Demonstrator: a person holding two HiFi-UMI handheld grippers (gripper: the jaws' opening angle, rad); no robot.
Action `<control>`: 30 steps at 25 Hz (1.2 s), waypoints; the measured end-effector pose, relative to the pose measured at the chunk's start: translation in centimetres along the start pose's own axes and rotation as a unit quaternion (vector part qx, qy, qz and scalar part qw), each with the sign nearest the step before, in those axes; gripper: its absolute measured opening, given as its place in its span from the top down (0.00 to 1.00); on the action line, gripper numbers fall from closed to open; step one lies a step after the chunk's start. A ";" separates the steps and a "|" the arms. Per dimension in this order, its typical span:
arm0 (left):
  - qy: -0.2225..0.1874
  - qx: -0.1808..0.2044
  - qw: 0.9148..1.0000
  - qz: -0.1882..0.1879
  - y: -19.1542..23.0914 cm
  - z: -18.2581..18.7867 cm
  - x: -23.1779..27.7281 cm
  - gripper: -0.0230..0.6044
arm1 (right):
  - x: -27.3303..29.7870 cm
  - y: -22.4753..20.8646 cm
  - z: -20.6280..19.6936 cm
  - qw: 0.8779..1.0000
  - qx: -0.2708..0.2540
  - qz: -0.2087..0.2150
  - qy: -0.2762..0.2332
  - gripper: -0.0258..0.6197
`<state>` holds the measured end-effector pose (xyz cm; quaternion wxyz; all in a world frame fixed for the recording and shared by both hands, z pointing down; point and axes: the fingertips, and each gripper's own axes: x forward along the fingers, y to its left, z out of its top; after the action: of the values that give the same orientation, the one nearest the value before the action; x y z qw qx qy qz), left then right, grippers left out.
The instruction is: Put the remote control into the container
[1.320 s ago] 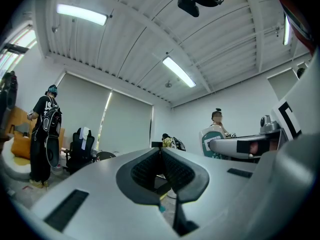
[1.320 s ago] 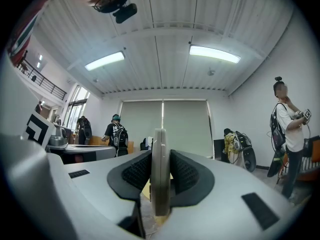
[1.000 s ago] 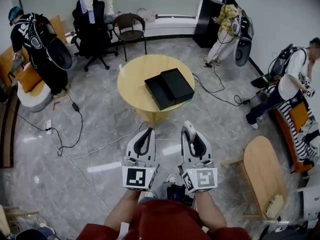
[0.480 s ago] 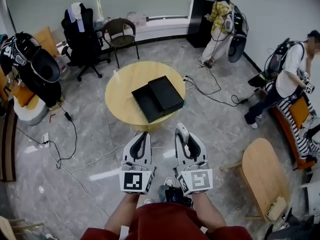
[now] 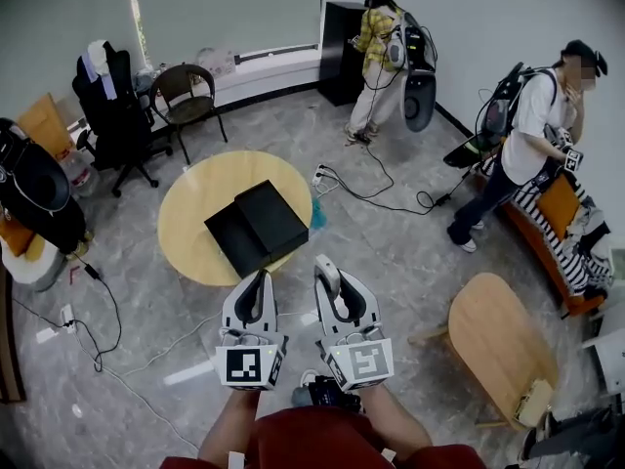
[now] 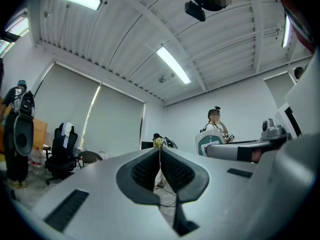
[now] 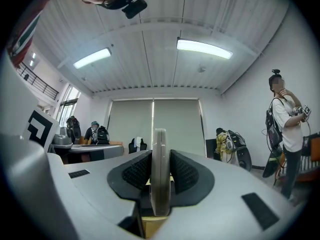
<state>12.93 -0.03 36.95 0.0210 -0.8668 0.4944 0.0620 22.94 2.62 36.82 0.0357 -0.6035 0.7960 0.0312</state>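
Round wooden tabletop (image 5: 190, 218) ahead carries the black container (image 5: 256, 228), so both grippers point that way. Right gripper (image 5: 330, 279) jaws pinch the remote control (image 7: 159, 171) edge-up, probably for an easy drop-in. Left gripper (image 5: 258, 283) jaws are pressed together with nothing in them, no job yet imo.

Left claw (image 5: 261, 277) closed, empty; right claw (image 5: 328, 274) clamping remote control (image 7: 159, 174).

Grey marble floor (image 5: 391, 252); round wooden table (image 5: 190, 218) mid-room; black office chair (image 5: 112, 115) and brown chair (image 5: 187, 96) beside blind-covered window (image 5: 225, 8); black cabinet (image 5: 342, 37) in corner; white walls (image 5: 488, 8); ceiling strip lights (image 7: 204, 48) lit.
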 end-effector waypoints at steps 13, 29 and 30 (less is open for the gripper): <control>0.007 -0.001 1.000 0.009 -1.7 -1.6 7.7 0.93 | 3.9 -7.1 -0.6 1.000 0.003 0.004 0.003 0.78; 0.015 -0.001 1.000 0.017 7.9 -3.6 11.6 0.93 | 14.1 -3.4 -2.9 1.000 0.005 0.013 0.013 0.78; 0.016 -0.002 1.000 0.017 9.0 -3.5 11.8 0.93 | 15.0 -2.8 -2.9 1.000 0.007 0.013 0.014 0.78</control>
<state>11.39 -15.02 39.16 0.0104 -0.8590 0.5095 0.0488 21.49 -12.78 38.29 0.0285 -0.5931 0.8044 0.0181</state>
